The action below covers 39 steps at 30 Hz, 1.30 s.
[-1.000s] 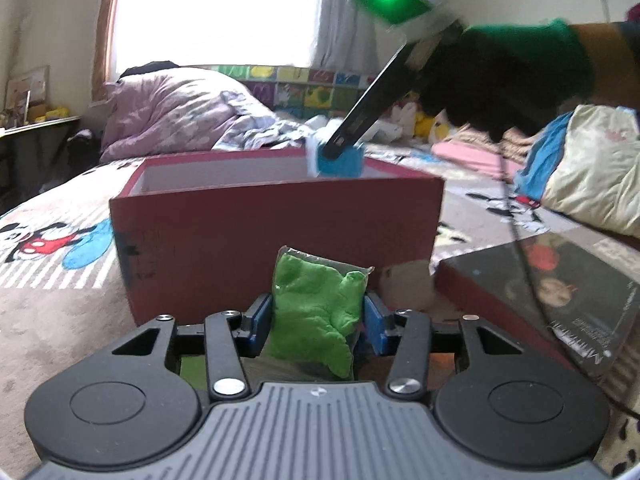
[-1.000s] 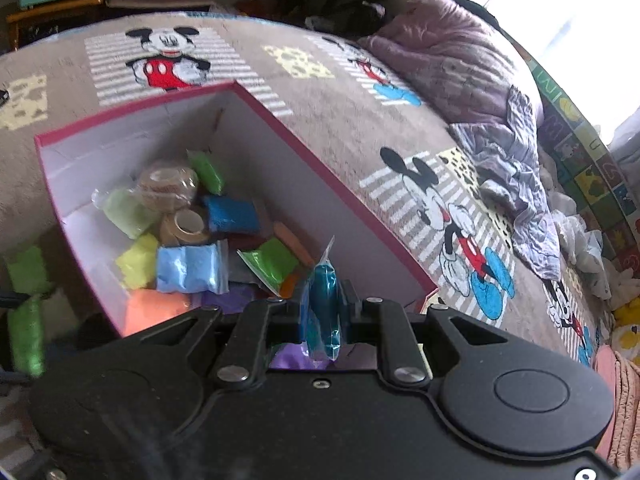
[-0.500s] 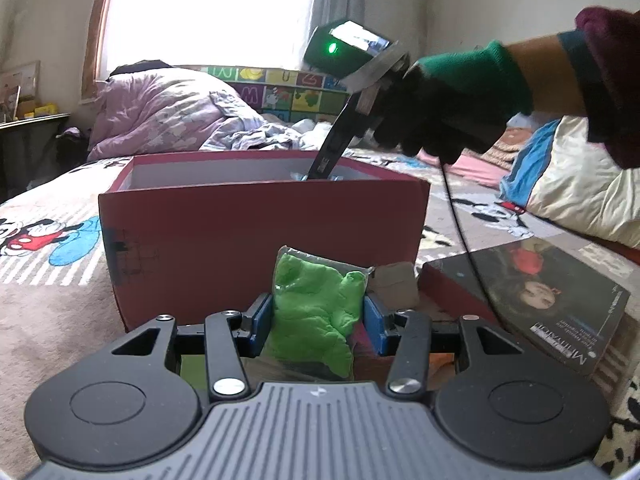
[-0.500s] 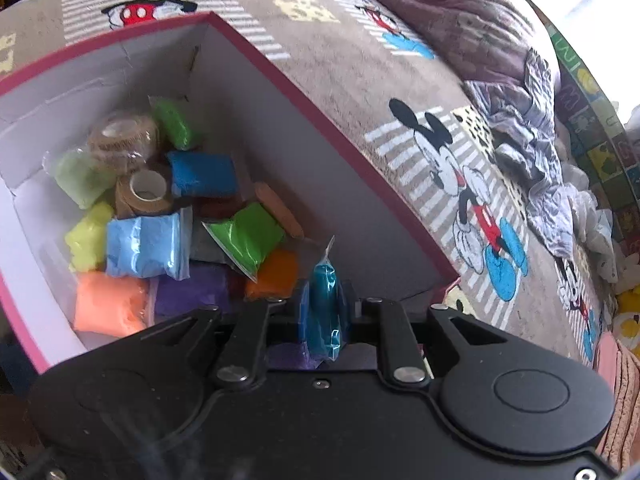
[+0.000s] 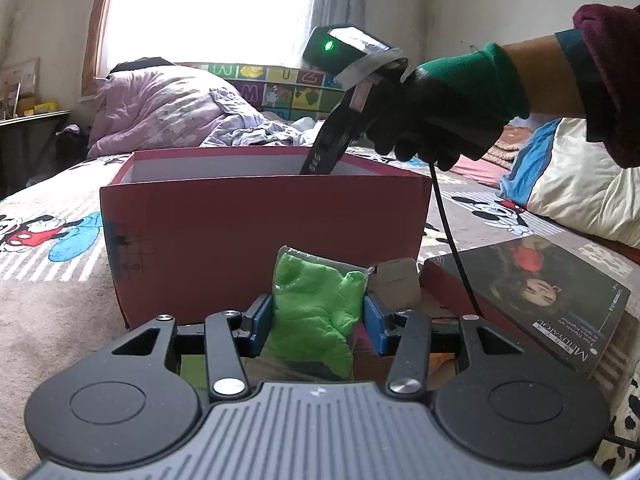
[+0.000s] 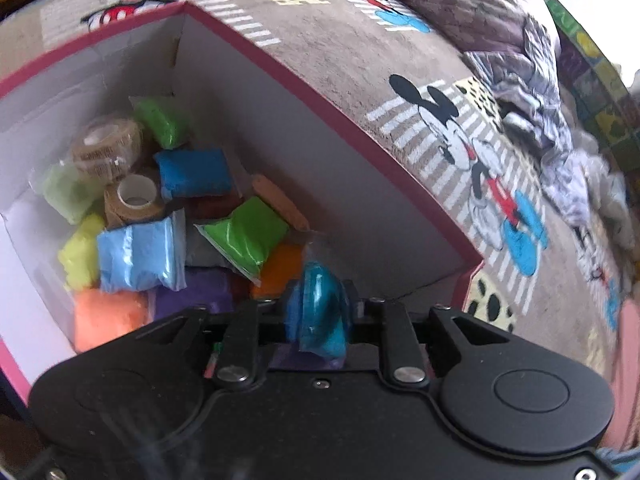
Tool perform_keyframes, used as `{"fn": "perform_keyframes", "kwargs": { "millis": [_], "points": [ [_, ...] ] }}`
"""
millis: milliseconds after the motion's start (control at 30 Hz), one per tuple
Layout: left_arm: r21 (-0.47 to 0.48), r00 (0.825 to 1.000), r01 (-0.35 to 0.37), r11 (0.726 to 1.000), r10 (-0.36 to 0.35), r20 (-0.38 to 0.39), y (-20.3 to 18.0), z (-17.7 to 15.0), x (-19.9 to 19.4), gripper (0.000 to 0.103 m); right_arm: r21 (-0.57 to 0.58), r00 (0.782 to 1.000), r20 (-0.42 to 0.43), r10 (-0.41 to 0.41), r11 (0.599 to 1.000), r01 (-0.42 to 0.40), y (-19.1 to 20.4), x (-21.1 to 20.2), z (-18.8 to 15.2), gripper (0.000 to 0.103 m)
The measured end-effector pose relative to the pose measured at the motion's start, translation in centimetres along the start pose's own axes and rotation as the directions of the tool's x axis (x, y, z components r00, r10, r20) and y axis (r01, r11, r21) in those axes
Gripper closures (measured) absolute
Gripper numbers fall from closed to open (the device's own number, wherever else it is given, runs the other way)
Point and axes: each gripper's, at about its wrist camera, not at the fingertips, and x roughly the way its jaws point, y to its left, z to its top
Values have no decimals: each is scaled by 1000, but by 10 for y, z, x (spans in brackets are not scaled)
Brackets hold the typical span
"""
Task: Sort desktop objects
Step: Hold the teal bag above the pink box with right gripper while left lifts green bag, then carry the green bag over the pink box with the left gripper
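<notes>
Two plump clay packets (green, teal)

My right gripper is lower now, its fingers dipped below the rim of the red box, where a second ago it hung above the box with the teal packet showing over the rim. The box's contents loom larger under it, and the packet sits fatter between the pads, where it was squeezed thin before.
</notes>
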Motion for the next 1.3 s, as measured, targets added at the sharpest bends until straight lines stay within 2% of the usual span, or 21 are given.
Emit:
{"fn": "perform_keyframes", "kwargs": {
  "millis": [33,100,233,333,500,633,667,867,1000,1100,1200,1300],
  "points": [
    [-1,1000,-1,1000,1,-1,0,0,0,57,22,1000,18,3,1000,-3,-3,-4,0,55],
    [-4,1000,-2,1000,2,-2,0,-1,1,56,67,998,57,6,998,-10,-8,-15,-2,43],
    [-34,1000,8,999,-8,-4,4,-2,1,56,144,990,138,25,989,-45,-17,-43,-13,43],
    [-72,1000,13,997,-13,-6,8,-3,1,56,179,974,226,10,982,-52,-16,-74,-32,43],
    [-139,1000,12,990,-14,-10,16,-6,-1,57,260,919,395,3,959,-115,3,-140,-87,31],
    [-187,1000,16,982,-21,-21,19,-10,-3,57,367,877,479,31,901,-233,32,-177,-152,25],
    [-195,999,16,981,-21,-25,18,-11,-4,57,392,872,488,46,881,-266,41,-182,-168,24],
    [-284,998,18,959,-34,-51,13,-20,-13,57,467,878,468,98,816,-340,100,-182,-255,24],
    [-376,995,26,926,-61,-81,9,-28,-21,57,543,878,463,119,745,-387,124,-173,-298,24],
    [-435,990,1,900,-62,-125,6,-31,-27,57,580,873,469,132,699,-418,142,-167,-321,24],
    [-442,986,-22,897,-54,-158,1,-29,-37,57,585,869,471,152,684,-436,155,-160,-334,23],
    [-457,984,-50,888,-35,-176,0,-23,-48,56,566,871,463,167,700,-435,168,-152,-343,23]
  ]
}}
